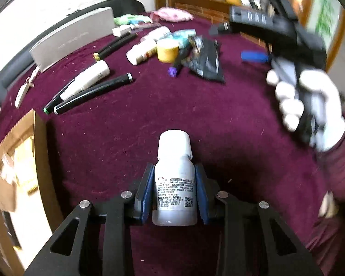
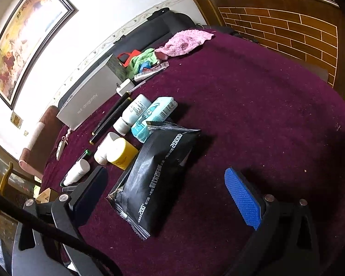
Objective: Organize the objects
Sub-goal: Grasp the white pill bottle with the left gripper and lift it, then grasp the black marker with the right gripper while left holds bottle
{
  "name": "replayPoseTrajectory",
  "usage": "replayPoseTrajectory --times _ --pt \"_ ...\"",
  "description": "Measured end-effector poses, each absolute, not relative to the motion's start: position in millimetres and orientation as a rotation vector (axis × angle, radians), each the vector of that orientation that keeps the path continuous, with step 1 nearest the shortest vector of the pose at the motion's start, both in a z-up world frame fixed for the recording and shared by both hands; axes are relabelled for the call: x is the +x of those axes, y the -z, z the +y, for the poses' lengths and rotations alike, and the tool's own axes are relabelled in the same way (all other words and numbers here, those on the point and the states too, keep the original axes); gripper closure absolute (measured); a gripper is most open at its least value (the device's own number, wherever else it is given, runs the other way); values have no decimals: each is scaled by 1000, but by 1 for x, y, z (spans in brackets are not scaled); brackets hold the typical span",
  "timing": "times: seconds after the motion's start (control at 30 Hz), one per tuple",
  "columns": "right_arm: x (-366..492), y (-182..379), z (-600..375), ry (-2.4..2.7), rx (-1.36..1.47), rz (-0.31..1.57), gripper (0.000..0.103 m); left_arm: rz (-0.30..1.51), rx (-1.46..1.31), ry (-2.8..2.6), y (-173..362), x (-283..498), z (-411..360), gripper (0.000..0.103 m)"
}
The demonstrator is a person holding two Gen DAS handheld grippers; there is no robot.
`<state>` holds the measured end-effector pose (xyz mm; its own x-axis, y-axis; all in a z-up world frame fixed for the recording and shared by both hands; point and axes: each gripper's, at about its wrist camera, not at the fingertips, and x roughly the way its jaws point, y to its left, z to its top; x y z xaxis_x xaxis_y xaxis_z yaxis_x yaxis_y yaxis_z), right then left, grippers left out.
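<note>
Bottle (image 1: 174, 179) stands between the left gripper (image 1: 174, 191) fingers, pinched, just above the bench (image 1: 218, 119). Right gripper (image 2: 168, 197) fingers spread over a black packet (image 2: 154, 174). Next, probably carry the bottle to the cardboard box (image 1: 16, 161).

White wall (image 2: 99, 23) with framed painting (image 2: 23, 43) and patterned border strip. Wooden counter (image 2: 287, 30), brick-pattern front, cluttered top. Surface (image 2: 264, 115) covered in maroon cloth. Dark sofa (image 2: 154, 30) along wall. Daylight, bright.
</note>
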<state>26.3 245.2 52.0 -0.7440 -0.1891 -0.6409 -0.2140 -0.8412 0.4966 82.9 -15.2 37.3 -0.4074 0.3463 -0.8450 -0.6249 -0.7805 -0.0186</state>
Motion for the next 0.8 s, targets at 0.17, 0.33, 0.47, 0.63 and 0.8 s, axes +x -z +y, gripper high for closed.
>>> replayPoseTrajectory --times 0.17,0.33,0.47,0.63,0.8 --pt "34 -61 237 -2844 -1048 806 1 233 -1142 -2320 -56 86 -31 74" --pt "22 -90 198 -3031 -1226 759 1 44 -1129 -2379 -60 83 -55 74" --pt "-13 -109 127 -3193 -1470 346 3 -10 -1110 -2401 -62 90 -70 74" --pt "-56 -79 37 -3144 -1705 -256 42 -112 -1076 -2422 -73 97 -102 74" --pt "-70 -61 1 -3076 -1657 -511 45 -167 -1031 -2448 -85 106 -139 74"
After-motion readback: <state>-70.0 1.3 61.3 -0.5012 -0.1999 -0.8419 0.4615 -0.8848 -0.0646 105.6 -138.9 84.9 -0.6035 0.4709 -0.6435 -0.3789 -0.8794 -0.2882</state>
